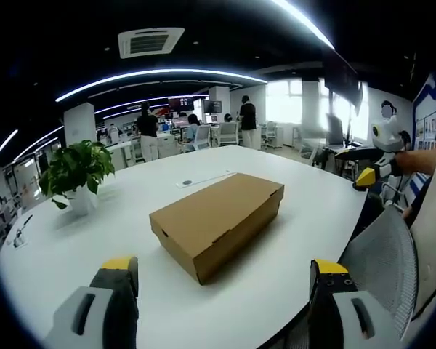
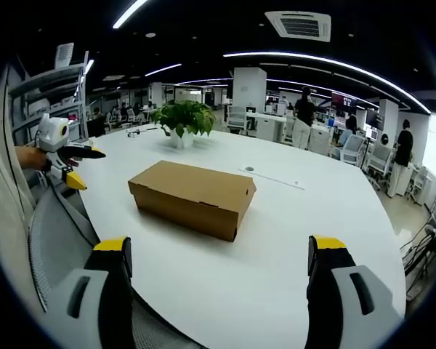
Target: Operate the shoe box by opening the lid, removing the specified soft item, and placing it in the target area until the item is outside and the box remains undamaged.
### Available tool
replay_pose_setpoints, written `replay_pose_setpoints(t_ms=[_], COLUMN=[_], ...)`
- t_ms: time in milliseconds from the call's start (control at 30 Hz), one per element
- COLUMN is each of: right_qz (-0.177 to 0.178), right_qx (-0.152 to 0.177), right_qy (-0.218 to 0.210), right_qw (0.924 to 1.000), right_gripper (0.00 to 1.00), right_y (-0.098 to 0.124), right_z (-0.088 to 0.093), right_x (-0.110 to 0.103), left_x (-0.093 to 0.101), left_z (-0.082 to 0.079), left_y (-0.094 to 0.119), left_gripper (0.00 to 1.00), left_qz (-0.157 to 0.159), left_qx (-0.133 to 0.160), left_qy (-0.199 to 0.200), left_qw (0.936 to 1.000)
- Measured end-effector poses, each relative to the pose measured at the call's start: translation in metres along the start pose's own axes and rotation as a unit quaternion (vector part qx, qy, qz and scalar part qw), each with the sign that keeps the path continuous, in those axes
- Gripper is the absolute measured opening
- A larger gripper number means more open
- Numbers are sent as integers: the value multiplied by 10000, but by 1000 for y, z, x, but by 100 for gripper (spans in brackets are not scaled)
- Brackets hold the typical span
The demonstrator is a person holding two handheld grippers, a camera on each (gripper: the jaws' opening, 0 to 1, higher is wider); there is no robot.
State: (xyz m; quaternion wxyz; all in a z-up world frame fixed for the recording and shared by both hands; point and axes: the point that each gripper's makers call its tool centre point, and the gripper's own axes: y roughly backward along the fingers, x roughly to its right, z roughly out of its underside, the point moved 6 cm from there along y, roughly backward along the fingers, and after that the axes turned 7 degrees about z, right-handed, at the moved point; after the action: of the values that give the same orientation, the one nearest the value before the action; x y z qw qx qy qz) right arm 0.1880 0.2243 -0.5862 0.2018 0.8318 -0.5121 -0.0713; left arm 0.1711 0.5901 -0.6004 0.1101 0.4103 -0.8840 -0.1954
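Plainly, in the left gripper view, we see the closed brown cardboard shoe box lying in the middle of the frame on the round white table, lid down and seated all round. Our left gripper rises from the bottom edge with its yellow-tipped jaws spread wide and nothing between them, well short of the box. At the right edge the right gripper hangs in the air beside a grey mesh chair; a potted green plant stands at the left.

Turning to the right gripper view, the box sits centre frame, the plant behind it towards the top, and the jaws at the bottom stand wide and empty; the left gripper shows small at the left edge.

We judge the box light, stiff yet easily creased, so the lid's long front lip is the place to lift, while the other gripper steadies the base. The soft item is hidden inside, so its grip we cannot judge.
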Motion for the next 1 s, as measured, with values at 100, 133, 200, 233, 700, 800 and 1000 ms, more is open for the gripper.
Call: replay_pose_setpoints(t_ms=[100,133,200,233,700,800,1000], right_qz=[-6,-9,-21,-25,-112,-149,-254], right_qx=[-7,-10,-13,-11,-65,-85,-139], right_qy=[1,3,7,8,60,56,79], right_qw=[10000,10000,10000,10000,9999,9998,9995], right_gripper=[96,96,96,96,96,96,94], right_y=[0,0,0,0,-4,-5,-8], right_z=[0,1,1,0,0,0,1], right_x=[0,0,0,0,3,3,4], left_x=[0,0,0,0,0,0,2], left_z=[0,0,0,0,1,1,3], left_y=[0,0,0,-1,-3,-4,-7], left_gripper=[100,100,100,100,99,98,97], left_qz=[-8,-9,-13,-18,-71,-77,-76], left_qx=[-9,-8,-14,-12,-39,-52,-121], left_qy=[3,3,2,4,37,47,62], left_qw=[10000,10000,10000,10000,10000,9999,9999])
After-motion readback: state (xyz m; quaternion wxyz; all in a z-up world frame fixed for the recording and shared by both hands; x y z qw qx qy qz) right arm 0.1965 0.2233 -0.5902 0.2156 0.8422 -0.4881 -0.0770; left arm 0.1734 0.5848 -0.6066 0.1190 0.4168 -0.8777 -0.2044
